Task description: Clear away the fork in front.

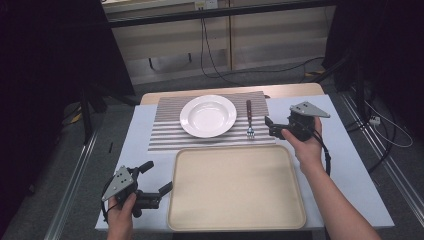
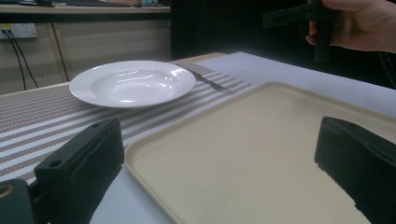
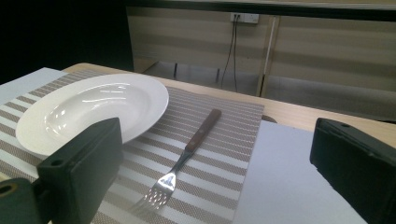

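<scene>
The right gripper (image 1: 270, 126) is wide open, near the fork (image 1: 248, 120) on the striped mat (image 1: 165, 135), right of the plate (image 1: 208, 116). It looks ready to grab (1 small reach). The left gripper (image 1: 156, 179) waits wide open by the tray (image 1: 235, 220).

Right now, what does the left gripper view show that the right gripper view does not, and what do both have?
The left gripper view alone shows the beige tray and, farther off, the right gripper held in a hand. The right gripper view alone shows the fork's wooden handle and tines up close. Both share the white plate, the striped placemat and the fork.
</scene>
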